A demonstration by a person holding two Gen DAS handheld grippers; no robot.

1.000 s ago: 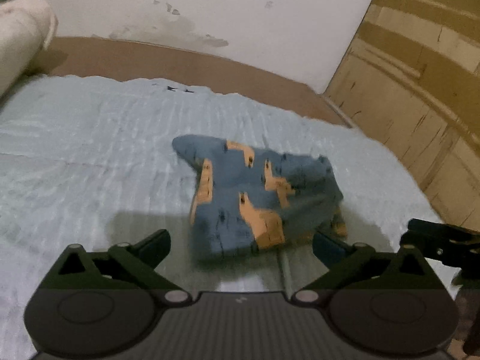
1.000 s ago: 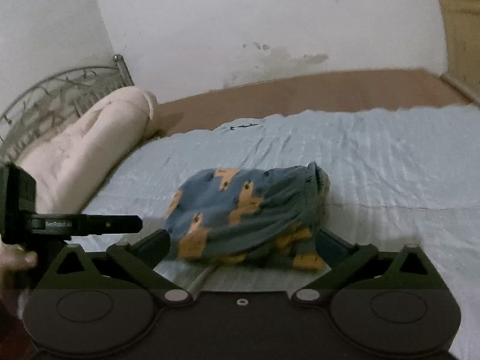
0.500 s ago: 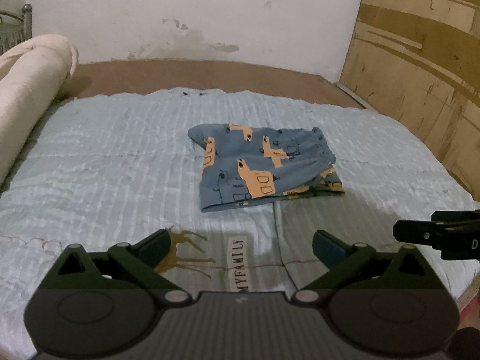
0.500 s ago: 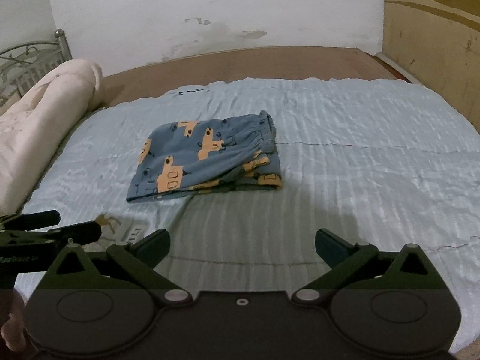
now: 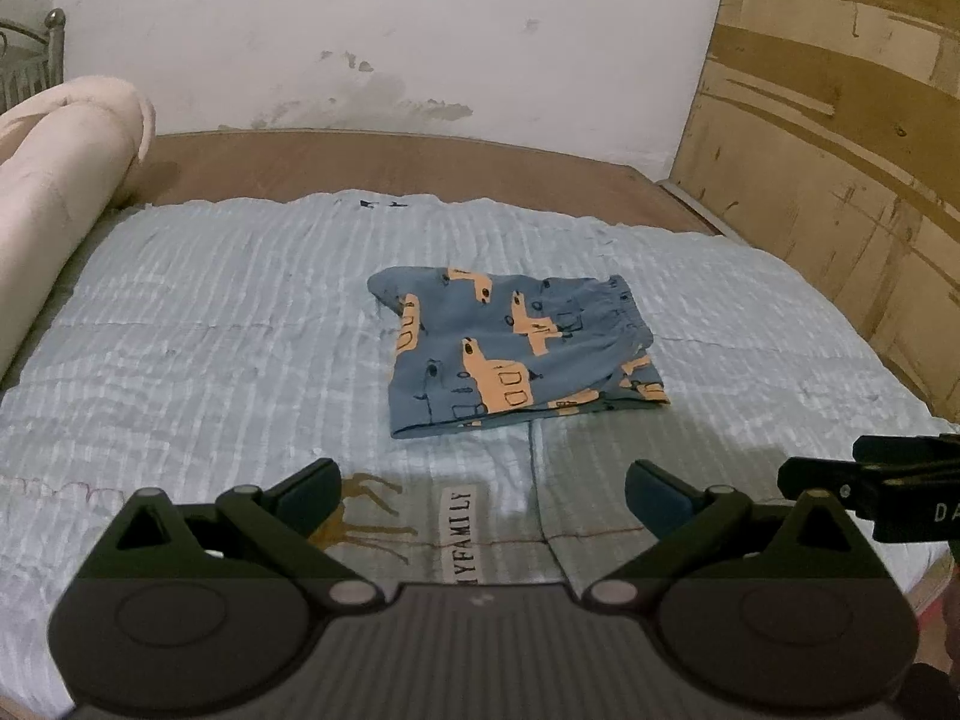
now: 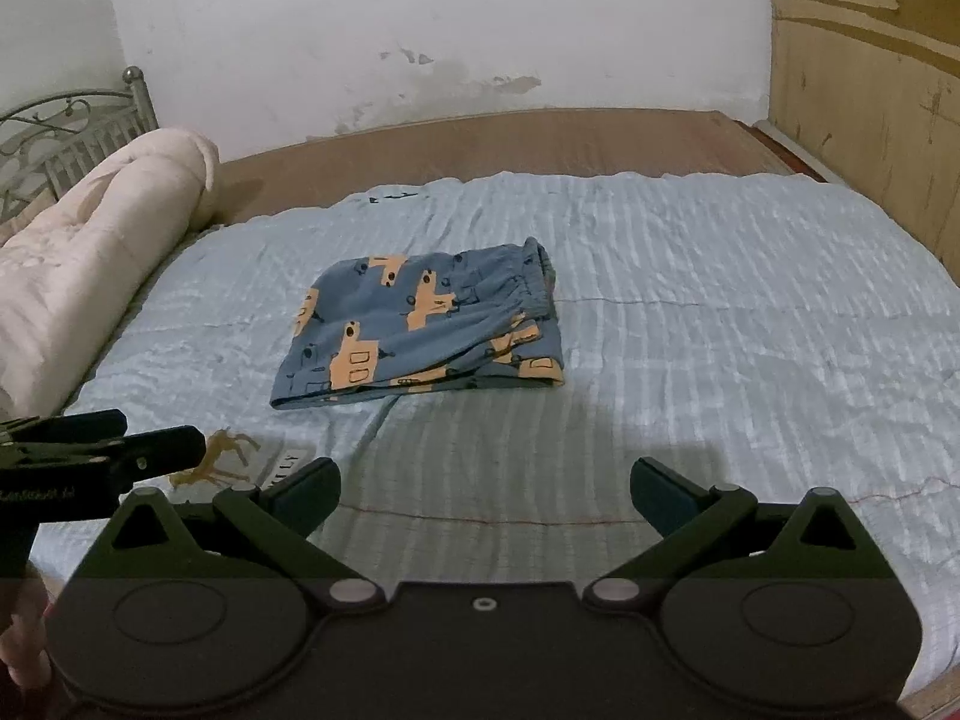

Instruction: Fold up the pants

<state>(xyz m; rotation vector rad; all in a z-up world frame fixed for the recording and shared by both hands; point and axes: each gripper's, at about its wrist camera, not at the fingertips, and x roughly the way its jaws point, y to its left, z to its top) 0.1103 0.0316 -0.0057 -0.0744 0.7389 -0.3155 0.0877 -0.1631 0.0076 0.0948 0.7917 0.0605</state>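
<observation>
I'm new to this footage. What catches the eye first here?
The folded blue pants with orange prints, lying mid-bed on the pale blue quilt. Next, the rolled cream blanket along the bed's left edge, and both open tongs, left and right, empty in front.

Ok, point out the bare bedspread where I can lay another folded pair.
Widest bare stretch: the bedspread between the folded pants and the wooden panel. A narrower strip lies between the pants and the rolled quilt. The near edge is crowded by both open claws, left and right.
</observation>
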